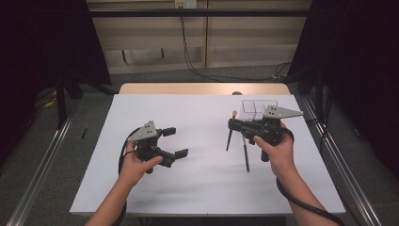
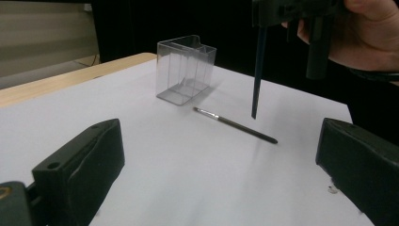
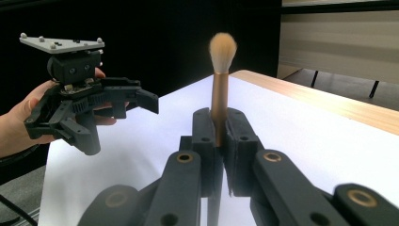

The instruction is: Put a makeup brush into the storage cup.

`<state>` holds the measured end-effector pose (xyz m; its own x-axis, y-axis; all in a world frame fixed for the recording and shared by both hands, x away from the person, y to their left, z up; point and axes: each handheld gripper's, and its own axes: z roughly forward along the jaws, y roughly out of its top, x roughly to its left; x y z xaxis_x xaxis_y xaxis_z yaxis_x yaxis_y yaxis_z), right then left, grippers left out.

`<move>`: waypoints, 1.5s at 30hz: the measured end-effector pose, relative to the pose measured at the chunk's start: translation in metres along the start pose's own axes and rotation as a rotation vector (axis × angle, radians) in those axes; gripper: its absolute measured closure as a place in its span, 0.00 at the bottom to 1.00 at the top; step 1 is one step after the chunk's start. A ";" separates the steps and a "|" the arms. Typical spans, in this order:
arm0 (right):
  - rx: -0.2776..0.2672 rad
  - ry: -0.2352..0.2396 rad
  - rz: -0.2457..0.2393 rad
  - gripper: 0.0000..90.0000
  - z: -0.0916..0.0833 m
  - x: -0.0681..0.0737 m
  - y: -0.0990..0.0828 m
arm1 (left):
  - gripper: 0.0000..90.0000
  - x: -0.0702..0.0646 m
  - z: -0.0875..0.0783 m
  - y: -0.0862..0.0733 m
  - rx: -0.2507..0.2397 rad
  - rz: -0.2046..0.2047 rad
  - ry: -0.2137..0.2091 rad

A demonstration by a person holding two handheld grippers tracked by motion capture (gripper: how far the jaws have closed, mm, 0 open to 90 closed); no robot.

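The makeup brush (image 3: 219,89) is sitting upright, clamped at its copper ferrule in the right hand-held gripper (image 3: 219,136) above the desk (image 1: 197,117); likely light, rigid, smooth, with soft bristles. The left hand-held gripper (image 1: 175,141) is hanging apart, holding nothing.

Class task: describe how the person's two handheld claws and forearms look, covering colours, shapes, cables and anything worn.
Both the left claw and the right claw are black, with two blocky jaws each. Each carries a grey three-cornered plate studded with small screws. A black cable trails from each along the forearm. The forearms are bare, with no sleeves or gloves.
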<state>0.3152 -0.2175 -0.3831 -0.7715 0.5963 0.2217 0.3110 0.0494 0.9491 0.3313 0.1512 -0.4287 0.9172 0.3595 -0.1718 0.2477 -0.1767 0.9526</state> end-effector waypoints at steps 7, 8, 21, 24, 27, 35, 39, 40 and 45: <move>-0.006 -0.011 0.000 0.94 0.001 -0.004 0.003 | 0.02 0.001 -0.008 -0.002 -0.001 0.001 0.020; -0.006 -0.011 0.001 0.94 0.001 -0.004 0.003 | 0.02 0.001 -0.010 -0.002 -0.002 0.000 0.022; -0.019 -0.024 0.003 0.94 0.000 -0.008 0.007 | 0.02 0.004 -0.025 -0.008 -0.008 -0.002 0.047; -0.022 -0.025 0.003 0.94 0.000 -0.008 0.007 | 0.02 0.005 -0.028 -0.008 -0.011 -0.002 0.050; -0.022 -0.028 0.004 0.94 0.001 -0.009 0.008 | 0.02 0.006 -0.032 -0.010 -0.006 -0.004 0.059; -0.024 -0.039 0.006 0.94 0.001 -0.010 0.009 | 0.02 0.008 -0.041 -0.011 -0.010 0.008 0.074; -0.025 -0.042 0.005 0.94 0.002 -0.011 0.010 | 0.02 0.009 -0.045 -0.014 -0.009 0.004 0.081; -0.025 -0.043 0.005 0.94 0.002 -0.011 0.010 | 0.02 0.009 -0.045 -0.014 -0.007 0.001 0.080; -0.029 -0.048 0.009 0.94 0.002 -0.012 0.010 | 0.02 0.010 -0.050 -0.017 -0.006 0.004 0.089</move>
<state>0.3289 -0.2222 -0.3763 -0.7412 0.6342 0.2201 0.3009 0.0208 0.9534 0.3210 0.2036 -0.4337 0.8867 0.4389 -0.1454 0.2422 -0.1731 0.9547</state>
